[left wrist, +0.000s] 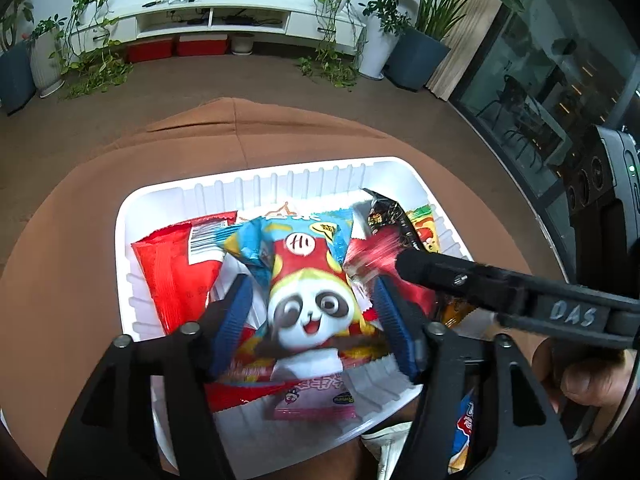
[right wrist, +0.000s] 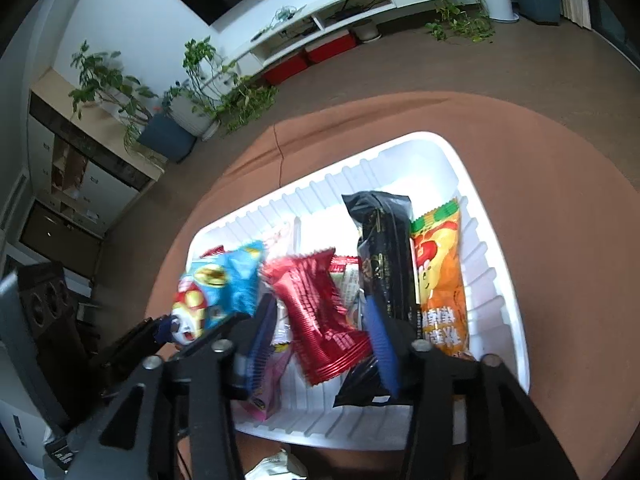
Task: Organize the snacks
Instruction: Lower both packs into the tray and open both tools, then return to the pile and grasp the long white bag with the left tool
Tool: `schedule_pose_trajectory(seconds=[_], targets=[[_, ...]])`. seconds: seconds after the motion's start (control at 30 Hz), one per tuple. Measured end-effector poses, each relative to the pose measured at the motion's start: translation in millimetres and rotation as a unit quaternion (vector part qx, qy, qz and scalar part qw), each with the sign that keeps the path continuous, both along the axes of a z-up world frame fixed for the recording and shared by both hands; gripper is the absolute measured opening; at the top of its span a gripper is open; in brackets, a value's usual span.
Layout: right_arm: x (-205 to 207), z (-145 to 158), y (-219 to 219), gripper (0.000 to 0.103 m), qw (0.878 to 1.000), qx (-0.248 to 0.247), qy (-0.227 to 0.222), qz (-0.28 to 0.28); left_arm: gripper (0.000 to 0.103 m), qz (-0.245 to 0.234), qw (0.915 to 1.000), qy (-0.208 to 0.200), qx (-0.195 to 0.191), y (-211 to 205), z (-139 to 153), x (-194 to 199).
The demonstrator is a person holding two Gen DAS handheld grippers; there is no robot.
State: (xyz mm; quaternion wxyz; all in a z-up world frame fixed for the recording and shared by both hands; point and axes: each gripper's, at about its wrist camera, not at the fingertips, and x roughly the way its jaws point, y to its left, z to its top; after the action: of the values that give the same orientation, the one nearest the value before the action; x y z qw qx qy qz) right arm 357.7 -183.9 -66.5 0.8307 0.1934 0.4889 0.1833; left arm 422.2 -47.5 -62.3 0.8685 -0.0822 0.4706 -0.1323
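A white ribbed tray (left wrist: 124,216) (right wrist: 508,280) holds several snack packets. My left gripper (left wrist: 312,284) is open over it. A blue and red panda packet (left wrist: 312,312) (right wrist: 216,284) lies blurred between its blue pads, clear of both. My right gripper (right wrist: 318,304) is open too, with a shiny red foil packet (right wrist: 320,312) (left wrist: 380,256) loose between its pads. One right finger (left wrist: 440,272) crosses the left wrist view. A black packet (right wrist: 384,248) and an orange packet (right wrist: 440,280) lie along the tray's right side. A large red packet (left wrist: 176,276) lies at the left, and a pink packet (left wrist: 312,400) lies near the front wall.
The tray sits on a round table under a brown cloth (left wrist: 80,200). A blue and orange packet (left wrist: 464,420) and a white wrapper (right wrist: 272,464) lie outside the tray's near edge. A person's hand (left wrist: 580,376) holds the right gripper. Floor, potted plants and a white cabinet lie beyond.
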Motion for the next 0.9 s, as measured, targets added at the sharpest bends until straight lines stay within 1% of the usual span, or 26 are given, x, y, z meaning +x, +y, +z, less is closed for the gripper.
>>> schedule_pose_trajectory(seconds=[0.07, 0.17, 0.23, 0.3, 0.37, 0.43, 0.5, 0.53, 0.67, 0.73, 0.83, 0.9], targets=[[-4, 8, -6, 0.058, 1.000, -0.002, -0.015, -0.003, 0.073, 0.002, 1.0000, -0.006, 0.006, 0, 4, -2], [-11, 17, -17, 0.059, 0.999, -0.012, -0.031, -0.005, 0.073, 0.004, 0.9999, -0.010, 0.001, 2, 8, -8], [-15, 19, -26, 0.059, 0.999, -0.015, -0.036, -0.006, 0.078, 0.003, 0.9999, -0.016, 0.000, 5, 12, -14], [-22, 19, -39, 0.061, 0.999, -0.018, -0.038, -0.015, 0.086, 0.004, 0.9998, -0.022, -0.001, 8, 18, -21], [-29, 17, -51, 0.068, 0.999, -0.018, -0.038, -0.024, 0.088, 0.004, 0.9995, -0.030, -0.004, 11, 24, -32], [-37, 12, -64, 0.072, 0.999, -0.011, -0.036, -0.037, 0.093, 0.003, 0.9992, -0.039, -0.001, 13, 30, -45], [-46, 7, -75, 0.078, 0.998, 0.000, -0.030, -0.048, 0.100, 0.004, 0.9988, -0.048, 0.000, 16, 36, -58], [-50, 5, -78, 0.080, 0.998, 0.002, -0.028, -0.050, 0.101, 0.003, 0.9986, -0.052, 0.004, 16, 37, -66], [-76, -1, -83, 0.081, 0.998, 0.004, -0.032, -0.051, 0.103, -0.010, 0.9978, -0.060, 0.026, 11, 38, -97], [-88, 0, -82, 0.081, 0.998, 0.000, -0.037, -0.049, 0.103, -0.035, 0.9961, -0.070, 0.040, 4, 36, -115], [-110, 1, -77, 0.081, 0.998, -0.003, -0.044, -0.040, 0.103, -0.074, 0.9891, -0.096, 0.083, -15, 31, -144], [-127, 1, -72, 0.081, 0.998, -0.012, -0.051, -0.029, 0.103, -0.089, 0.9884, -0.086, 0.089, -17, 26, -155]])
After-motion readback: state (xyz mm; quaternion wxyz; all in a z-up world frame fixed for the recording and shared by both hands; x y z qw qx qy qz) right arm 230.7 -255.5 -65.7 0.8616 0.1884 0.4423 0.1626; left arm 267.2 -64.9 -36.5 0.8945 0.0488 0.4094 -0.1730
